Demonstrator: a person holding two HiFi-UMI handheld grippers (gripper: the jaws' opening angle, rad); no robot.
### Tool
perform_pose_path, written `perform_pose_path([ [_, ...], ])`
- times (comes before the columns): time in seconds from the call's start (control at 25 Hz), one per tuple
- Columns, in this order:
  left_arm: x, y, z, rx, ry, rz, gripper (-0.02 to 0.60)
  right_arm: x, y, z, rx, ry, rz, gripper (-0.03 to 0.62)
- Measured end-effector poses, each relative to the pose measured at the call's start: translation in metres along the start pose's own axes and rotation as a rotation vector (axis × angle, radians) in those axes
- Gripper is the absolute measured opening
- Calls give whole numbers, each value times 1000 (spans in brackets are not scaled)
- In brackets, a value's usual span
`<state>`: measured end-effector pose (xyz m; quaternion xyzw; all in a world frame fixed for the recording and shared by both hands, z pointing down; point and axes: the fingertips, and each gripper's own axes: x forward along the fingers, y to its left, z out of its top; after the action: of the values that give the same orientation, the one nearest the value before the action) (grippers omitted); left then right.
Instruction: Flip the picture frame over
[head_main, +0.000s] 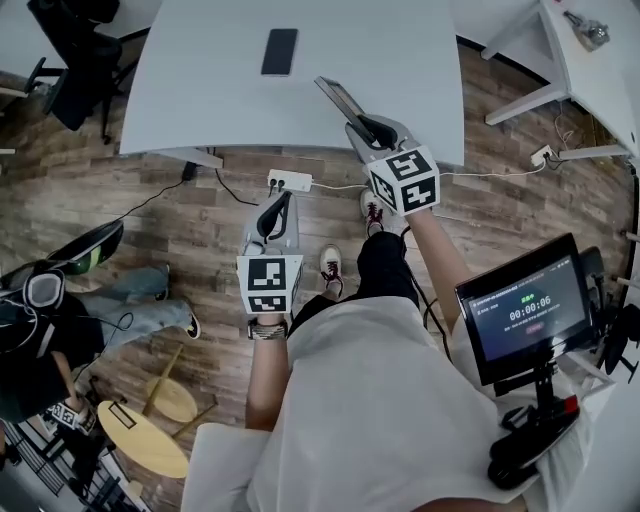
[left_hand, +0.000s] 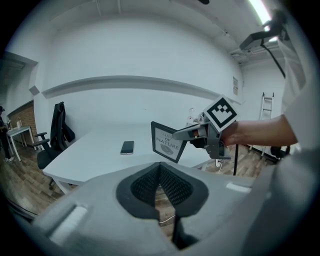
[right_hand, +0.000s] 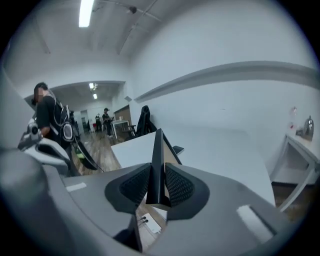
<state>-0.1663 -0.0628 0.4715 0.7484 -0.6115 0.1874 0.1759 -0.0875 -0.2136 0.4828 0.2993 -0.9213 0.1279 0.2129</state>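
The black picture frame (head_main: 340, 98) is lifted off the white table (head_main: 200, 90), above its near edge. My right gripper (head_main: 358, 122) is shut on the frame's lower edge. In the right gripper view the frame (right_hand: 158, 150) stands edge-on between the pads, which press on both its faces. The left gripper view shows the frame's printed front (left_hand: 167, 141), tilted, with the right gripper (left_hand: 192, 132) pinching its right side. My left gripper (head_main: 275, 212) hangs lower, over the floor in front of the table. Its pads (left_hand: 150, 185) meet with nothing between them.
A dark phone (head_main: 280, 51) lies flat on the table's far part. A power strip (head_main: 289, 181) with cables lies on the wood floor under the near edge. A person (head_main: 40, 330) sits at the left, a screen (head_main: 525, 310) stands at the right, and a second table (head_main: 590, 70) is at the far right.
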Motion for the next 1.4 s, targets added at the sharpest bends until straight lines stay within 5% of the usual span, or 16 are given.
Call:
perform_pose_path([
  [0.2, 8, -8, 7, 7, -6, -19, 3, -16, -22, 14, 274, -95, 20, 80],
  [0.4, 16, -13, 10, -1, -2, -32, 3, -26, -38, 13, 425, -154, 10, 80],
  [0.68, 23, -16, 7, -40, -29, -75, 3, -39, -58, -22, 786, -214, 11, 78],
  [1.4, 88, -53, 9, -12, 69, -166, 3, -51, -156, -91, 903, -238, -173, 74],
])
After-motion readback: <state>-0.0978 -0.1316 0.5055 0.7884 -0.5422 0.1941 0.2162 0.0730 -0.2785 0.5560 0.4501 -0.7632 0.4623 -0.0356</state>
